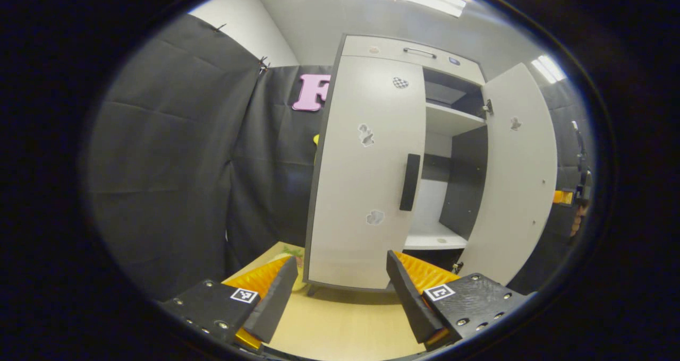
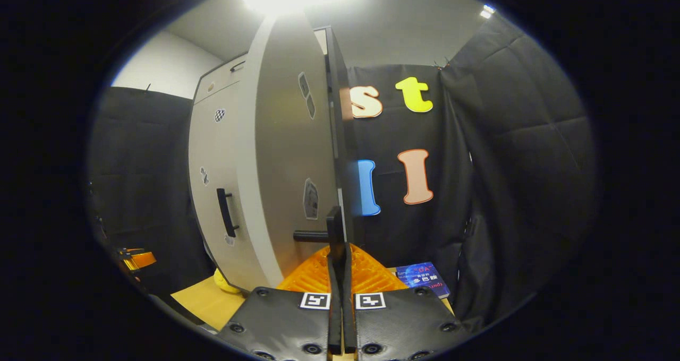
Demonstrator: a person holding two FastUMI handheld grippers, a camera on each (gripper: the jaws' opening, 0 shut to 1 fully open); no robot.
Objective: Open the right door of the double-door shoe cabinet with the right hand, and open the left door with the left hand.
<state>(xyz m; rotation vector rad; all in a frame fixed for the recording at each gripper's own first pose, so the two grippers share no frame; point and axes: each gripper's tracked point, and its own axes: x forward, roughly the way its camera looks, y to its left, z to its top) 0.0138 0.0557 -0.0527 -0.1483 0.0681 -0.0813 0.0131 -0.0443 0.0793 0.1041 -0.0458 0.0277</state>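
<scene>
The shoe cabinet (image 1: pixel 372 53) is seen at the centre of the left gripper view, with its right door (image 1: pixel 518 175) already swung wide toward the right of the frame and its shelves exposed. The left door (image 1: pixel 366 170) is shut, its dark vertical handle (image 1: pixel 409 182) sitting mid-frame, well apart from the left gripper (image 1: pixel 340 281), whose fingers are spread wide at the bottom of the frame with nothing between them.

In the right gripper view the right gripper (image 2: pixel 340 255) is pressed closed at the bottom centre, just below the handle of the right door (image 2: pixel 330 228) — the fingers appear to be closed on the handle, though whether both truly press on it cannot be told from this angle. The door's edge runs up the middle of the frame.

Several things could be judged to go wrong. The left handle is narrow, so a skewed approach could let one finger strike the door face instead of straddling the bar. If the left door is pulled along a straight line rather than its hinge arc, the grip may slip off. The right door — if released carelessly — might drift back, and the right gripper (image 1: pixel 576 196), seen at the right edge of the left gripper view, could be brushed by it.
</scene>
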